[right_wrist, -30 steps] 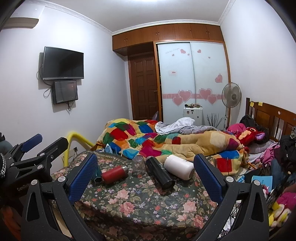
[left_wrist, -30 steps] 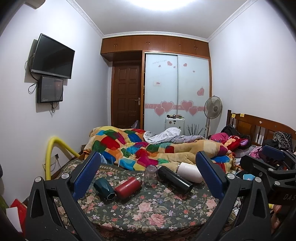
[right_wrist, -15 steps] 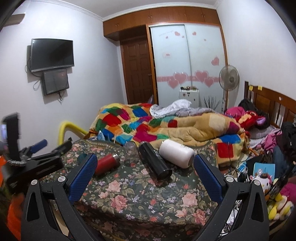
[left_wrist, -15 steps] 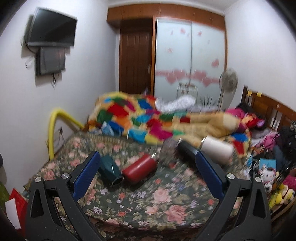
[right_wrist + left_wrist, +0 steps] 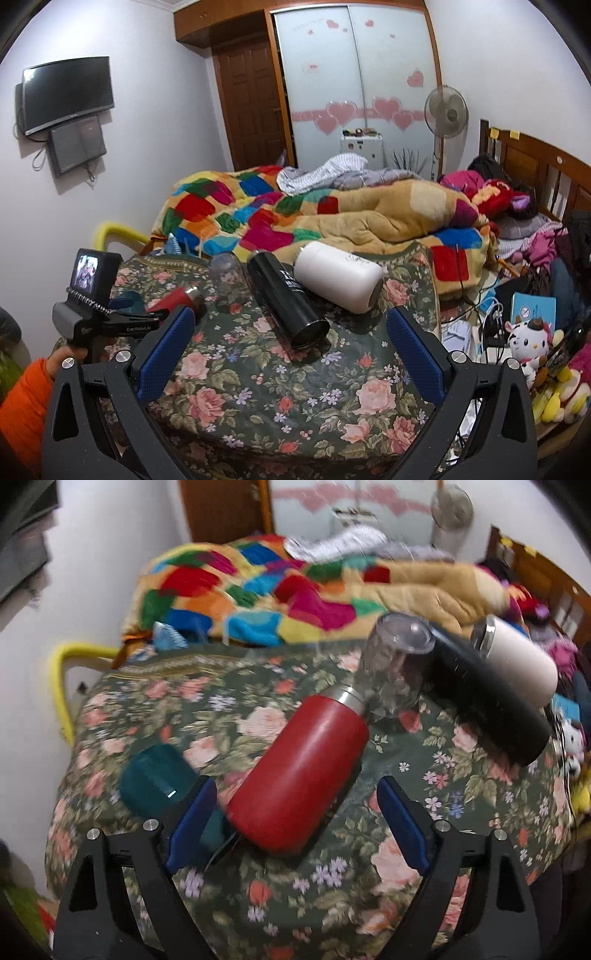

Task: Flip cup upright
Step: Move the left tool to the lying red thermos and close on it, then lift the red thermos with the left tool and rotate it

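Several cups lie on their sides on the floral bed cover: a red one, a teal one, a black one and a white one. A clear glass cup stands upside down. My left gripper is open, its jaws on either side of the red cup's base. In the right wrist view my right gripper is open and empty, just short of the black cup and white cup. The left gripper's body shows at left by the red cup.
A patchwork quilt is piled behind the cups. A yellow rail runs along the bed's left edge. Toys and clutter lie off the right edge. A headboard stands at right.
My left gripper has dropped forward and down to the red cup, which now sits between its jaws. My right gripper has moved a little closer to the black and white cups.
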`<act>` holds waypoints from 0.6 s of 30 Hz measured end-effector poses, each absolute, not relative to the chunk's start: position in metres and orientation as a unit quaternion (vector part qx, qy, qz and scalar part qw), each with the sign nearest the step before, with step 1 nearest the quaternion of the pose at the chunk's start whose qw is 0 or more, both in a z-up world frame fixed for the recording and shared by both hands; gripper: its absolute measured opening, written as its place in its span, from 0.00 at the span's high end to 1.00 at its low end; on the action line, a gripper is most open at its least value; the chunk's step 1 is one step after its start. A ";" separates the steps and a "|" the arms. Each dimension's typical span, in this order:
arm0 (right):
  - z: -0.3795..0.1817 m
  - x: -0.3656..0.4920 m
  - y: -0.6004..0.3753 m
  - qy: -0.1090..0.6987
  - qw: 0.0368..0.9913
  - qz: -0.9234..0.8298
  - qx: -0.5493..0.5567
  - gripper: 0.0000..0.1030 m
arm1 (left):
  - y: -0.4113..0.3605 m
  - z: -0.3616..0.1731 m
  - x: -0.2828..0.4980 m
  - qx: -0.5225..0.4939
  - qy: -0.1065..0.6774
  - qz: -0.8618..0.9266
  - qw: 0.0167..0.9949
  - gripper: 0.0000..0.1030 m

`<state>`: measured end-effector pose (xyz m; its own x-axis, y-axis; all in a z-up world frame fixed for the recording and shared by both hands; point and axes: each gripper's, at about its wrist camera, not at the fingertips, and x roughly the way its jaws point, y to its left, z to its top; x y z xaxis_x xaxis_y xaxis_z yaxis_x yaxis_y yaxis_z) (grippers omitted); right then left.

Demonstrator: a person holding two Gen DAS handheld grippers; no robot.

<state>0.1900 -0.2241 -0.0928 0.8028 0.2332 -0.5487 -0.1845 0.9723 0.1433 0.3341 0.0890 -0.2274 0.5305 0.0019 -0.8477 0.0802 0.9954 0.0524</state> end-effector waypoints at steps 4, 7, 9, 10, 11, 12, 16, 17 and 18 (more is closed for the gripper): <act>-0.101 0.204 -0.223 0.311 0.943 0.107 0.045 0.00 | 0.090 -0.243 0.360 0.054 0.519 -0.052 0.851 0.16; -0.106 0.210 -0.221 0.317 0.941 0.108 0.043 0.00 | 0.090 -0.252 0.374 0.049 0.542 -0.070 0.836 0.24; -0.108 0.212 -0.220 0.320 0.941 0.108 0.040 0.00 | 0.089 -0.258 0.382 0.051 0.555 -0.086 0.826 0.25; -0.109 0.214 -0.218 0.320 0.940 0.108 0.040 0.00 | 0.089 -0.260 0.384 0.055 0.558 -0.090 0.823 0.25; -0.110 0.215 -0.218 0.322 0.940 0.108 0.039 0.00 | 0.087 -0.264 0.387 0.062 0.562 -0.095 0.819 0.25; -0.110 0.215 -0.216 0.323 0.939 0.109 0.038 0.00 | 0.086 -0.266 0.390 0.065 0.567 -0.097 0.815 0.25; -0.111 0.217 -0.214 0.323 0.939 0.110 0.036 0.00 | 0.086 -0.278 0.400 0.065 0.585 -0.094 0.803 0.26; -0.111 0.217 -0.214 0.324 0.939 0.111 0.036 0.00 | 0.086 -0.282 0.402 0.069 0.593 -0.091 0.797 0.26; -0.111 0.217 -0.213 0.324 0.939 0.113 0.035 0.00 | 0.087 -0.283 0.403 0.068 0.592 -0.092 0.797 0.26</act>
